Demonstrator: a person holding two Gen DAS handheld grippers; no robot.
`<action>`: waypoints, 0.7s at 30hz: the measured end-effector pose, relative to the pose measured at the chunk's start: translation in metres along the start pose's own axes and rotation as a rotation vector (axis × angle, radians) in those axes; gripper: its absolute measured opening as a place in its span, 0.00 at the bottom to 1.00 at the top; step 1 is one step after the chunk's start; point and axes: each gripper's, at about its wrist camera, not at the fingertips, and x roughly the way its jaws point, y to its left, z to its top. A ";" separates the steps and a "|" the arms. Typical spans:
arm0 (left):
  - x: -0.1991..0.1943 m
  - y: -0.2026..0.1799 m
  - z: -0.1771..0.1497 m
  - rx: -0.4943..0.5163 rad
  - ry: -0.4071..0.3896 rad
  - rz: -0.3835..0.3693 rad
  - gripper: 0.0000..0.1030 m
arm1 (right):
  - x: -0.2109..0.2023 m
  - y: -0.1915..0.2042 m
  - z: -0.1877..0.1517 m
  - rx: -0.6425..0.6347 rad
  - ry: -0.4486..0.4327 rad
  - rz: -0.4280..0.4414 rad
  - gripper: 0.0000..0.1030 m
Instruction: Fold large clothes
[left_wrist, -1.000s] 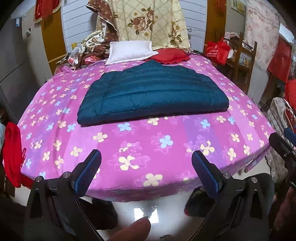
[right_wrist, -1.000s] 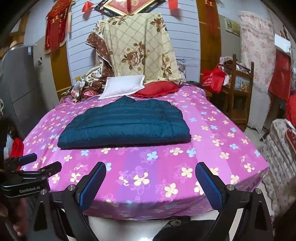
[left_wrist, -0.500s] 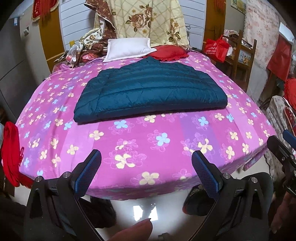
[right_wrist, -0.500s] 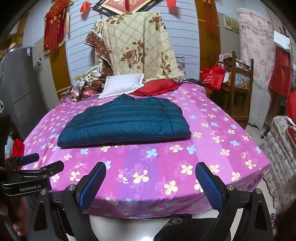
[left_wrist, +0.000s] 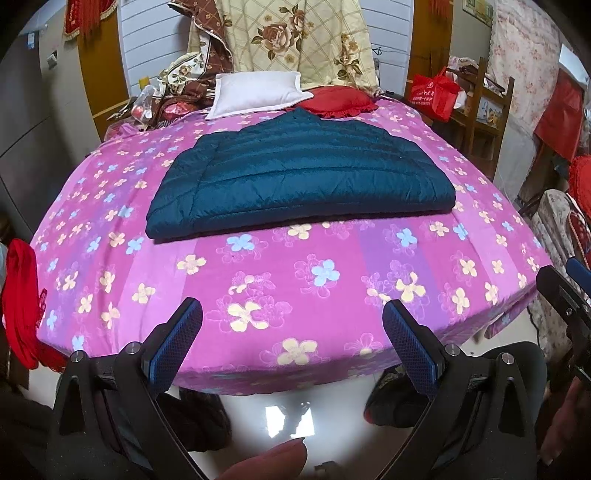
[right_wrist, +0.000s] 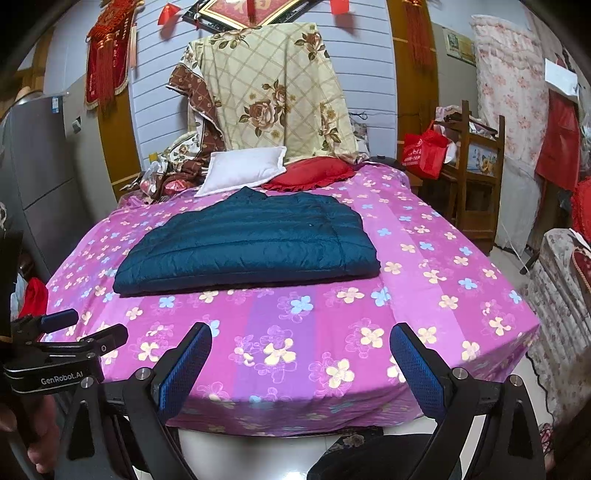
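Note:
A dark teal quilted jacket (left_wrist: 299, 181) lies flat and folded in the middle of the bed (left_wrist: 295, 288) with the pink flowered sheet; it also shows in the right wrist view (right_wrist: 247, 247). My left gripper (left_wrist: 291, 325) is open and empty, held off the bed's near edge, well short of the jacket. My right gripper (right_wrist: 299, 347) is open and empty too, off the near edge. The left gripper also shows at the left of the right wrist view (right_wrist: 66, 336).
A white pillow (left_wrist: 255, 94) and a red cushion (left_wrist: 340, 103) lie at the head of the bed. A flowered quilt (right_wrist: 273, 96) hangs behind. A wooden rack (right_wrist: 476, 162) with a red bag (right_wrist: 424, 151) stands right. Red cloth (left_wrist: 22, 299) hangs left.
Both grippers have tilted and shifted slightly, so the bed and jacket sit a little lower in both views. The jaws stay open. The jacket has not moved.

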 end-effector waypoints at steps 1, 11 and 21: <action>0.000 0.000 0.000 0.000 0.001 0.001 0.95 | 0.000 0.000 0.000 0.000 0.000 -0.001 0.93; 0.001 0.002 -0.001 -0.003 0.003 -0.002 0.95 | 0.000 0.002 -0.001 0.005 -0.001 0.005 0.93; 0.001 0.003 -0.003 0.000 0.005 -0.028 0.95 | 0.002 0.005 -0.001 0.010 0.008 0.002 0.93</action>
